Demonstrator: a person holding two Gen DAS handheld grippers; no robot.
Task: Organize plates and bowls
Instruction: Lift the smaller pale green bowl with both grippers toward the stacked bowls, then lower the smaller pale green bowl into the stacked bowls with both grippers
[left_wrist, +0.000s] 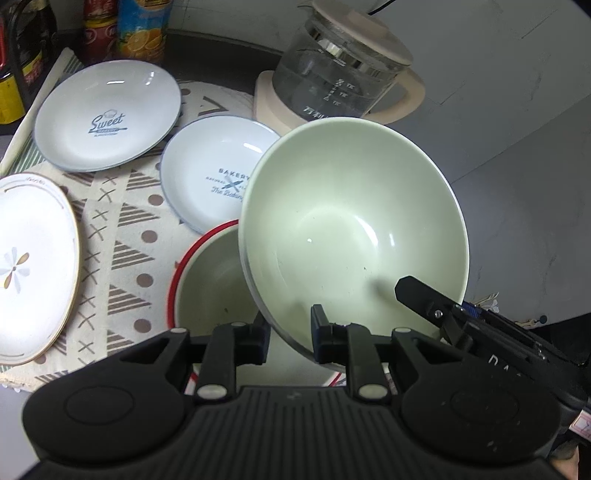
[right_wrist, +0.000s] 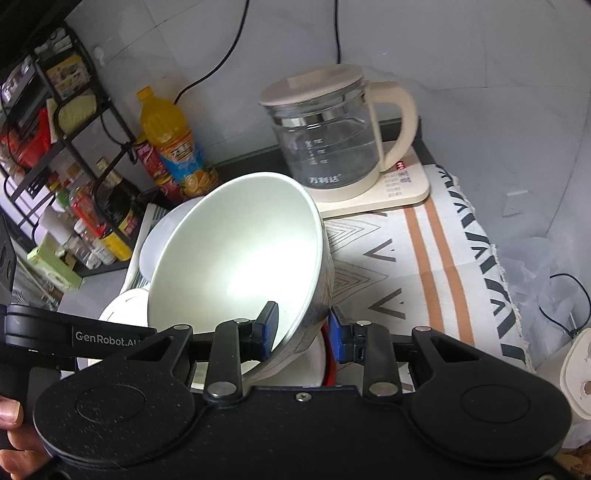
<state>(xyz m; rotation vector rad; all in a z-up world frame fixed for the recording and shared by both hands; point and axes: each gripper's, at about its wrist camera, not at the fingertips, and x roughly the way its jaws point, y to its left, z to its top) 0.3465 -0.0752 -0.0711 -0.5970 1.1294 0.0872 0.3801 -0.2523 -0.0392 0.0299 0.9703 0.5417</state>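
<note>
Above red-rimmed bowl (left_wrist: 207, 280): pale green bowl (left_wrist: 351, 236), tilted.
Left gripper (left_wrist: 290, 332): pinches its near rim.
Right gripper (right_wrist: 304, 332): pinches its wall.
Left view only: "Sweet" plate (left_wrist: 107, 114).

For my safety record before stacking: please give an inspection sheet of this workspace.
Surface: patterned cloth, no spills seen.
Job's things: green bowl tilted over red-rimmed bowl; three plates lying separately.
Clutter: glass kettle, drink bottles.
Grippers: left tool and right tool both grip the green bowl's rim.
Cables: black cables on the wall.
Surroundings: rack of jars.
</note>
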